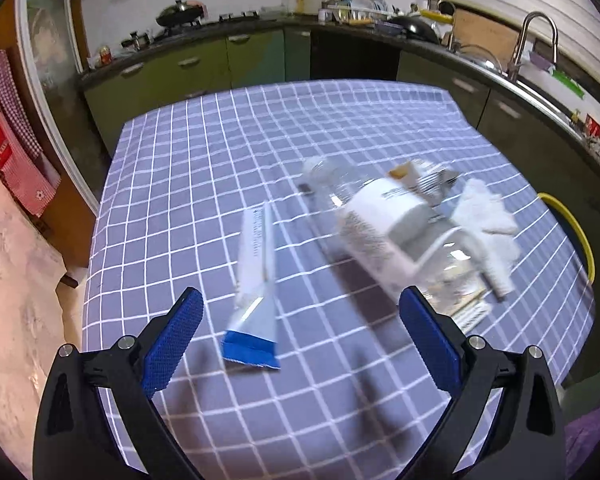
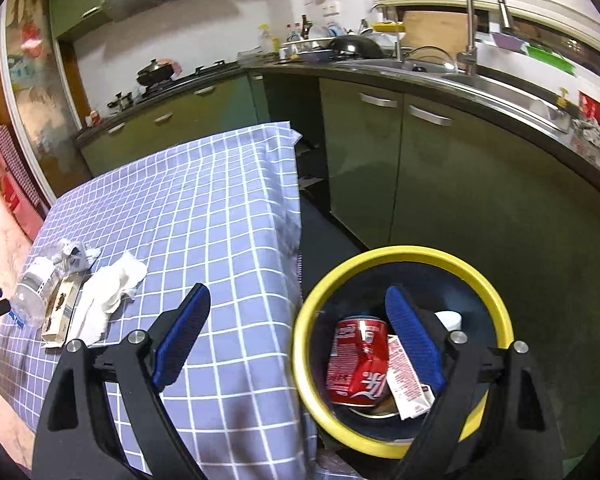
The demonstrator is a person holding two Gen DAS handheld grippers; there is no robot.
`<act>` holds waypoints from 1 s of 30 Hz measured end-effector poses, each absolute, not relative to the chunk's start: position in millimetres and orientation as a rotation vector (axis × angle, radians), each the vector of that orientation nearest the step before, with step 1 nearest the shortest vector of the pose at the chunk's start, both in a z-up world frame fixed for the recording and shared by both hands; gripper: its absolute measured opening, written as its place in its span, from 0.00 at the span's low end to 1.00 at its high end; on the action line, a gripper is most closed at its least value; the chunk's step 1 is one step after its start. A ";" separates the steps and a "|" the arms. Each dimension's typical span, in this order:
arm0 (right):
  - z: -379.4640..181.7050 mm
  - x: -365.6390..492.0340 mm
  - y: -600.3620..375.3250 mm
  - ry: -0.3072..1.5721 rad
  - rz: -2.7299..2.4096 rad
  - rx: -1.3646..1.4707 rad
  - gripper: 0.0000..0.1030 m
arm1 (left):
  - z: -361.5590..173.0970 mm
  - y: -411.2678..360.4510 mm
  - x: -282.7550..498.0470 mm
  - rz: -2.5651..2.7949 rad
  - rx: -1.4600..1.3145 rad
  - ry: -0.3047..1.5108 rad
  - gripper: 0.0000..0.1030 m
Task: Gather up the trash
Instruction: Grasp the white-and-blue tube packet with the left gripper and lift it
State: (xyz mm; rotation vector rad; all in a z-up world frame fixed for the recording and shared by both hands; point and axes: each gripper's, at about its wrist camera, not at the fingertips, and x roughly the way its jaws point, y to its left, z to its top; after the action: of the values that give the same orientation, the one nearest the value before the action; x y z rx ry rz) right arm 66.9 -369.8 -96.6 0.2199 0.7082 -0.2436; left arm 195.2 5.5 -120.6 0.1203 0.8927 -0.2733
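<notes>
In the left wrist view my left gripper [image 1: 300, 312] is open above the checked table [image 1: 204, 168]. A white and blue tube [image 1: 256, 276] lies between its fingers. Right of it lie a clear plastic bottle [image 1: 384, 228], a crumpled white tissue [image 1: 488, 216], a crumpled wrapper [image 1: 424, 178] and a flat packet [image 1: 470, 312]. In the right wrist view my right gripper [image 2: 298, 308] is open and empty over the yellow-rimmed bin [image 2: 496, 300], which holds a red can [image 2: 358, 360] and a white and red packet [image 2: 408, 384]. The bottle [image 2: 34, 288] and tissue [image 2: 108, 292] lie far left.
The bin [image 1: 572, 224] stands on the floor by the table's right edge [image 2: 292, 216]. Green kitchen cabinets [image 2: 440, 168], a sink and tap [image 2: 476, 20] run behind. A wall with red cloth [image 1: 16, 148] is at the left.
</notes>
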 end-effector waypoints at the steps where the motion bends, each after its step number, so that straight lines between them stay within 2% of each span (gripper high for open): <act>1: -97.2 69.0 -368.2 0.713 -0.241 0.220 0.82 | -123.9 8.3 199.5 -0.280 0.122 0.904 0.91; 6: -98.8 76.9 -363.8 0.726 -0.240 0.222 0.82 | -148.6 16.2 222.1 -0.300 0.130 0.980 0.75; 16: -100.9 98.1 -349.1 0.751 -0.213 0.205 0.82 | -166.0 21.4 246.5 -0.283 0.120 1.012 0.68; 19: -102.2 102.1 -344.2 0.757 -0.201 0.198 0.82 | -166.3 23.6 248.9 -0.266 0.120 1.006 0.59; 21: -101.9 103.5 -340.5 0.757 -0.194 0.196 0.82 | -165.7 25.3 249.9 -0.241 0.131 1.001 0.49; 25: -101.6 104.7 -335.9 0.757 -0.191 0.192 0.82 | -165.6 28.0 244.9 -0.222 0.138 0.982 0.38; 26: -101.0 104.7 -334.7 0.756 -0.190 0.191 0.82 | -165.7 28.1 244.0 -0.224 0.140 0.979 0.32; 30: -97.8 100.4 -333.4 0.745 -0.188 0.190 0.82 | -165.3 27.1 237.5 -0.212 0.140 0.970 0.28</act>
State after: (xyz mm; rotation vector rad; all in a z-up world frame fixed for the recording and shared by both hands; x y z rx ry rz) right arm 100.4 -333.4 -97.8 0.1900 0.7452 -0.1879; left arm 237.5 27.1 -165.3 0.1395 0.9702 -0.2121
